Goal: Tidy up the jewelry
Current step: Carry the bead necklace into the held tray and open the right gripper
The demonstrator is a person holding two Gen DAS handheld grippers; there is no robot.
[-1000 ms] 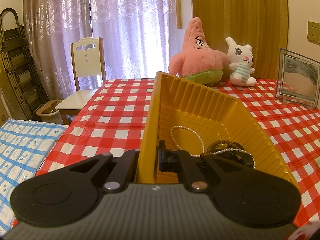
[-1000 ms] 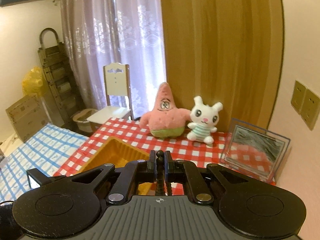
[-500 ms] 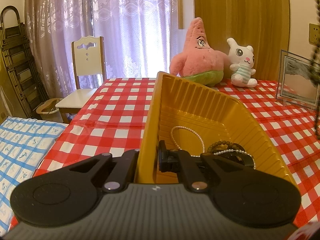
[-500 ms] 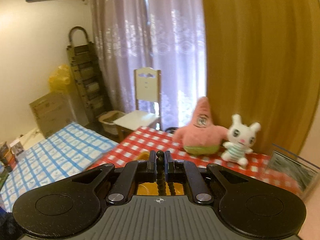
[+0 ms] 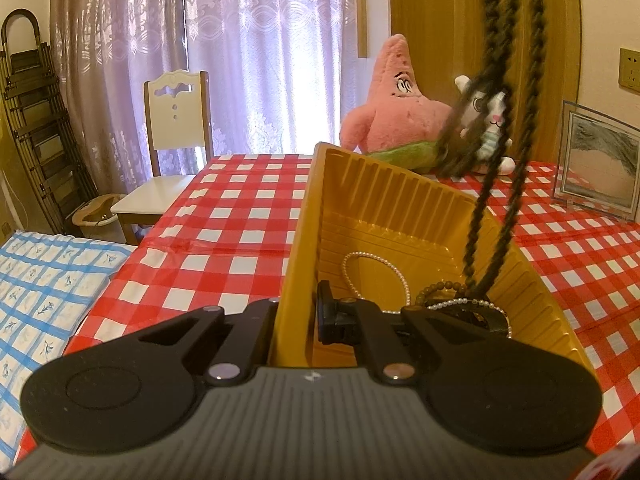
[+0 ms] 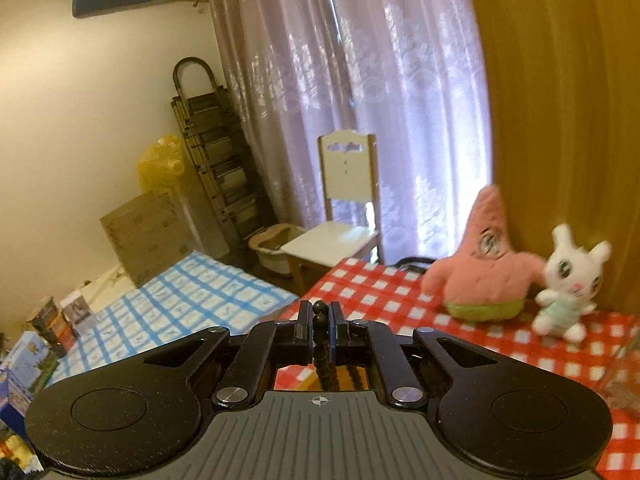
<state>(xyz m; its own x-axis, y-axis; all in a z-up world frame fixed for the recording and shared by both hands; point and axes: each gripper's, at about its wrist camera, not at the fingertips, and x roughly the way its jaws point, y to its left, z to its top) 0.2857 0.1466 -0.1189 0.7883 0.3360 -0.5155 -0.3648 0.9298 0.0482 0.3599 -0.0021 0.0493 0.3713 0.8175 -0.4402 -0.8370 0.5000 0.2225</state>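
**Dark bead strand hangs over the yellow tray**

Red-and-white checked cloth covers the table (image 5: 240, 216), with lilac lace curtains (image 5: 260, 52) and a white chair (image 5: 176, 136) behind it.

Left wrist view: the left claw (image 5: 298, 316) is clenched on the near wall of a yellow tray (image 5: 400, 204), one finger outside the wall and one inside. Inside the tray lie a pearl necklace (image 5: 384, 268) and a brown bead bracelet (image 5: 440, 288), touching each other at about 3 o'clock from the claw. A dark bead strand (image 5: 516, 60) drops from 1 o'clock at the top edge in long loops; its lowest part reaches the tray's interior beside the bracelet. Whether it touches the tray floor cannot be told. A pink star plush (image 5: 396, 112) and a white bunny plush (image 5: 488, 120) sit at the far table edge, a framed picture (image 5: 600, 164) at 3 o'clock.

Right wrist view: the right claw (image 6: 319, 330) is grasping the dark bead strand (image 6: 320, 320), beads showing above and below its closed tips. Under it, at 6 o'clock, a sliver of the yellow tray (image 6: 304, 380) shows. The plush toys stand at 3 o'clock; a blue checked bed (image 6: 188, 296) lies at 9 o'clock.
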